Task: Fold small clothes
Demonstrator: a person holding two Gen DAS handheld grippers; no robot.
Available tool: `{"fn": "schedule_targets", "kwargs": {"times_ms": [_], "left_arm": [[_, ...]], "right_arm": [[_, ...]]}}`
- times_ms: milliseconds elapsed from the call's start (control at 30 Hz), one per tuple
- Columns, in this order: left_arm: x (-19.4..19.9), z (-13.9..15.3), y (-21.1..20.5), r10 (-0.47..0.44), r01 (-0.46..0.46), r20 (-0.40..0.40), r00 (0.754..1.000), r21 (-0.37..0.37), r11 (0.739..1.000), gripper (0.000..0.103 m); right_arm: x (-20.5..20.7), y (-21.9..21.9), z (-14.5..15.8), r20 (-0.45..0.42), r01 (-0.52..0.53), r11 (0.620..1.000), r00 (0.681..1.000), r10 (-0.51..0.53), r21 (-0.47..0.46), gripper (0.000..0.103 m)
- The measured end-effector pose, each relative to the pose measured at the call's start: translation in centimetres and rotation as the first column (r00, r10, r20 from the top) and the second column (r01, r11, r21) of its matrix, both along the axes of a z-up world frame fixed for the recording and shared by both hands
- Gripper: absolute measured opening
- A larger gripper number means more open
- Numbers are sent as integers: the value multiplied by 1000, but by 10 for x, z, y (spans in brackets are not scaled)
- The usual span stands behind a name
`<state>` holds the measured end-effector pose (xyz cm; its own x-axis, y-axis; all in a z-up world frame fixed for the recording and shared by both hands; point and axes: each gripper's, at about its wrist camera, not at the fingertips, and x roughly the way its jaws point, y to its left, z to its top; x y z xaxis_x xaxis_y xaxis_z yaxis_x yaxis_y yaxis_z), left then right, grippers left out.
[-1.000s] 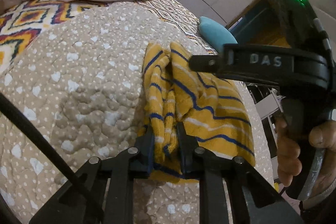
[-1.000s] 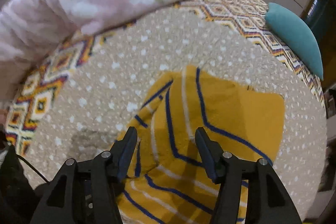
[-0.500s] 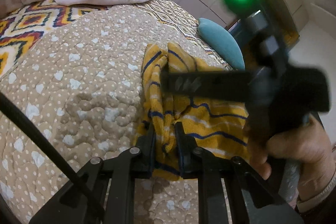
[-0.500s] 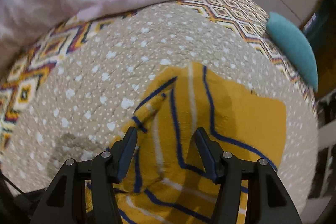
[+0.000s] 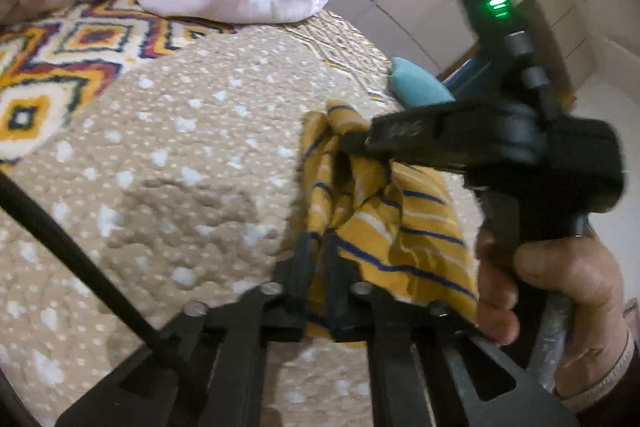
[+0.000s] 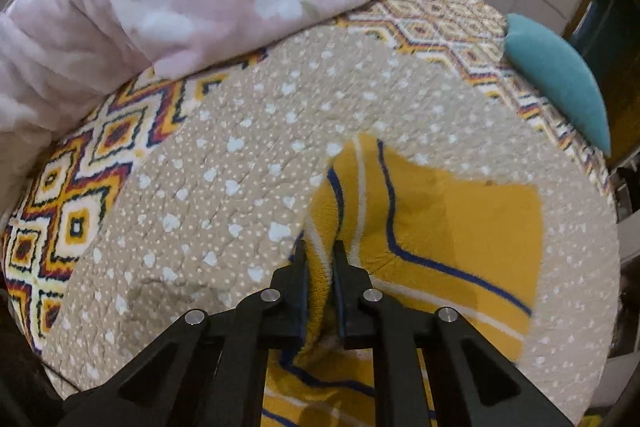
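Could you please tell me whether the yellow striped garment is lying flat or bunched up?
Bunched: the yellow striped garment is gathered into ridges where both grippers pinch it.

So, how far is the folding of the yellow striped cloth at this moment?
Done: little; the yellow striped garment is bunched along one edge, no flat fold visible. In hand: the left gripper and the right gripper each pinch that edge; the right's jaws have just closed on it. Left: carry the edge across on the quilt and flatten.

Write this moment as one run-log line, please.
left hand-held gripper: shut on yellow striped garment | right hand-held gripper: just closed on it | surface: dotted quilt
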<state>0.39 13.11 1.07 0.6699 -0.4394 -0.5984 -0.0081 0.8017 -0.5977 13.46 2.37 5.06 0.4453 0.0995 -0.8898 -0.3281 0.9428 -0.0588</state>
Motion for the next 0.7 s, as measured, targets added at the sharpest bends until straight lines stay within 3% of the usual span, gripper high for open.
{"fn": "schedule_targets", "kwargs": {"times_ms": [67,133,200,267,300,333,400,467,500,567,700], "left_arm": [[-3,-2,4,14,-14,-6,1000,45,999,0],[-3,-8,14,5,-4,-32,999,22,1000,0],[-3,-11,27,10,-10,-42,999,-4,1000,0],[-4,-9,37,41,-41,-33,999,-9,999,2],[-6,-8,44,64,-64,-30,997,-13,998,12],[-8,-7,49,86,-86,-28,996,-18,996,29],[-12,-6,60,143,-144,-26,989,-45,989,48],[-13,-6,67,173,-175,-31,984,-75,982,50],[-12,-6,70,178,-180,-39,983,-82,980,50],[-12,-8,73,189,-193,-49,981,-90,977,51],[-12,-10,76,206,-211,-59,977,-89,973,53]], "right_arm": [[5,3,-18,-36,13,1000,999,-13,1,18],[10,0,-32,-87,13,999,996,-9,46,32],[7,-7,-24,-75,7,991,997,3,136,38],[0,-21,-1,-38,5,960,999,6,281,39],[-7,-29,14,-7,1,941,1000,2,339,39],[-13,-35,23,19,-1,933,1000,-7,360,39],[-25,-43,36,61,3,942,998,-25,336,39],[-34,-49,32,59,11,960,998,-29,280,24],[-37,-52,27,56,24,969,998,-39,248,6],[-43,-57,11,35,57,974,997,-66,220,5],[-49,-48,-29,-84,38,947,996,-11,319,4]]}}
